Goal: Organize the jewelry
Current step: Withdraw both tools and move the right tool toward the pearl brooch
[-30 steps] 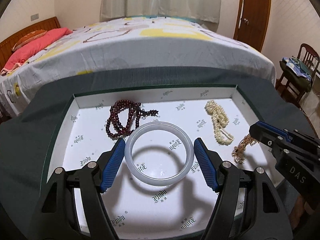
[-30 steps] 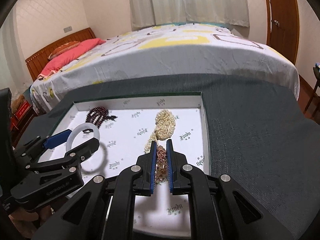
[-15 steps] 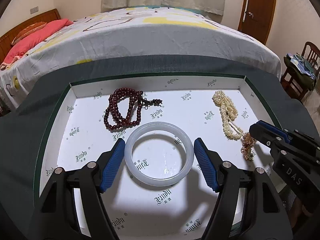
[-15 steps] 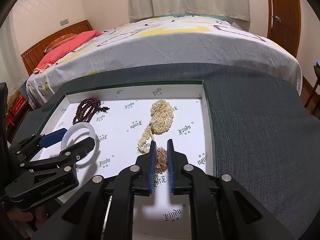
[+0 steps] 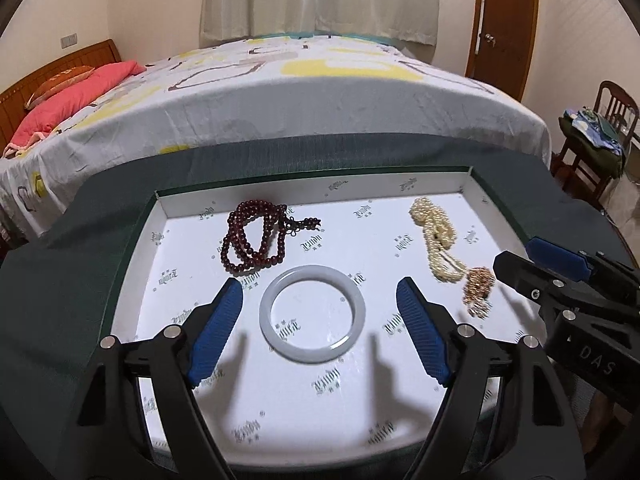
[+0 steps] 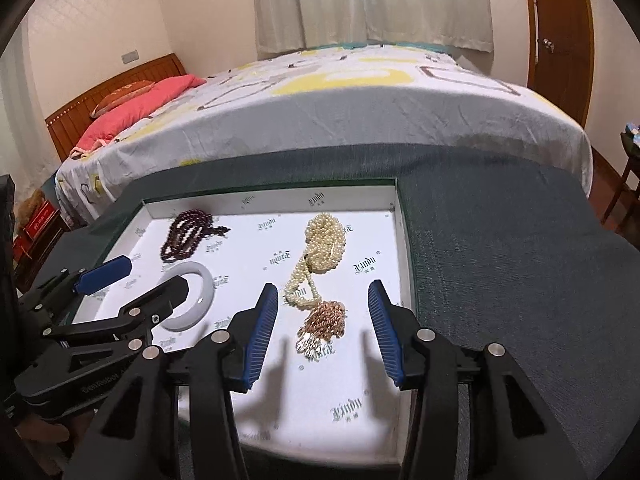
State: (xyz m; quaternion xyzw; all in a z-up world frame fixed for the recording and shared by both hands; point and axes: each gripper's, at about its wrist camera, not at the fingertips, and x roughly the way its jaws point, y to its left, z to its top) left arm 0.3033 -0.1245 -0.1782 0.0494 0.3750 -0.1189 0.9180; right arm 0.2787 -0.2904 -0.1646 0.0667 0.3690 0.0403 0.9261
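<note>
A white-lined tray [image 5: 160, 208] [image 6: 404, 248] sits on the dark green table. In it lie a white jade bangle [image 5: 312, 313] [image 6: 198, 296], a dark red bead string [image 5: 256, 240] [image 6: 188, 234], a pearl necklace [image 5: 436, 236] [image 6: 324, 240] and a gold tassel chain [image 5: 478, 288] [image 6: 322, 324]. My left gripper [image 5: 318, 332] is open and empty, its jaws apart on either side of the bangle without touching it. My right gripper [image 6: 324, 332] is open and empty, its jaws standing either side of the gold chain lying on the tray.
A bed [image 5: 300, 92] with a patterned sheet stands right behind the table. A wooden chair [image 5: 600, 128] with clothes is at the far right, a door [image 5: 508, 20] behind it. Dark table cloth [image 6: 520, 280] stretches right of the tray.
Both grippers opened and drew back. The left let go of the bangle and the right let go of the gold chain; both pieces now lie on the tray.
</note>
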